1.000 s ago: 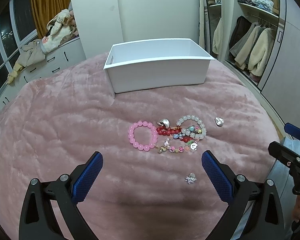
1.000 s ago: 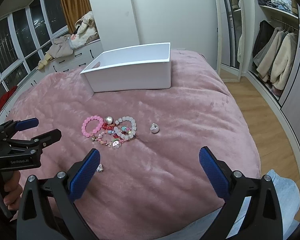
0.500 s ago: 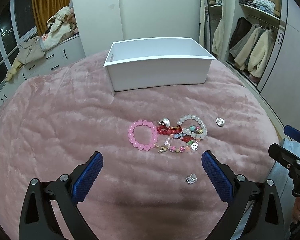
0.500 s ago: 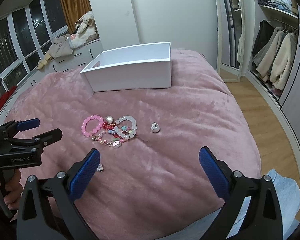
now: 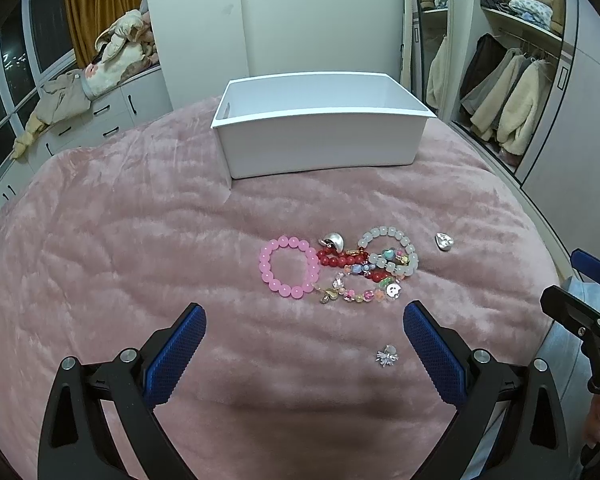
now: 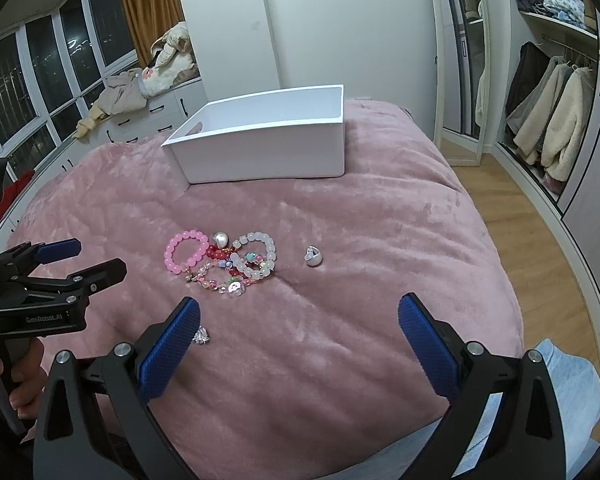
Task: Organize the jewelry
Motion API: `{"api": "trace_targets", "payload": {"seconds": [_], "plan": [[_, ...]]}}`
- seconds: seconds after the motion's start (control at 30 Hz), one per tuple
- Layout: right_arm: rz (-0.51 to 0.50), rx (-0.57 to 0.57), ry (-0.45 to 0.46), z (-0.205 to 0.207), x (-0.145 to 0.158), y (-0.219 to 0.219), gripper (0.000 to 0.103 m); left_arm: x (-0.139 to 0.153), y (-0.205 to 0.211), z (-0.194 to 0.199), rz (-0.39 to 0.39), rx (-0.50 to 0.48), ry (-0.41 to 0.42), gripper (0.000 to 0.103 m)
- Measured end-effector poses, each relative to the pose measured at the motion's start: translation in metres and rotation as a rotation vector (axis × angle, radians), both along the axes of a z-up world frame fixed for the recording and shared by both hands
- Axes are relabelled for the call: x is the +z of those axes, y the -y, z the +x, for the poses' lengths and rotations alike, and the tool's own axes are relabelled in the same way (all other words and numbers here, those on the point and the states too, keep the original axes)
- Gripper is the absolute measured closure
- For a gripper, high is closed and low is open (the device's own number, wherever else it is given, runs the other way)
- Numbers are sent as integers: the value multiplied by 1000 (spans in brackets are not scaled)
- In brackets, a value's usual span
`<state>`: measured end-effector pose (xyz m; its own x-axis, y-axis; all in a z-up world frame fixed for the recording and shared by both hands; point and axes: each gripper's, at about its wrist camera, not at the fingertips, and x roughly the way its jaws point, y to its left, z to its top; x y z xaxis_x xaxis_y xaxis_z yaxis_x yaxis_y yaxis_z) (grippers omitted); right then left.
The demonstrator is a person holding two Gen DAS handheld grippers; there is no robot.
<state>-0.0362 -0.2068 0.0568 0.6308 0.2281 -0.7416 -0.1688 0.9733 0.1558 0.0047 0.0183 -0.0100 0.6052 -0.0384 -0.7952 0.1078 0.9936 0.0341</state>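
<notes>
Little has changed since 1 second ago: both the left hand-held gripper point(image 5: 304, 332) and right hand-held gripper point(image 6: 299, 322) stay wide and empty. The bracelets point(image 5: 332, 266) remain heaped on the bed point(image 5: 120, 248), box point(image 5: 320, 144) at 12 o'clock.

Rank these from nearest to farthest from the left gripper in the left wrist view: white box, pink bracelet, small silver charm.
From the left gripper:
1. Small silver charm, by its right finger.
2. Pink bracelet, ahead, left end of the pile.
3. White box, farthest back on the blanket.
</notes>
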Motion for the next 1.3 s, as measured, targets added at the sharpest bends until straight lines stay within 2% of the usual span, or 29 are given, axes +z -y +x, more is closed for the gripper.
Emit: {"api": "trace_targets", "payload": {"seconds": [0.93, 1.1, 1.3], "plan": [[-12, -7, -3, -1, 2, -1, 5, -1, -2, 0, -13, 0, -6, 3], [-11, -4, -5, 1, 0, -2, 5, -5, 0, 2, -18, -27, 5, 3], [13, 2, -18, 6, -8, -4, 5, -12, 1, 11, -42, -50, -23, 3]]}}
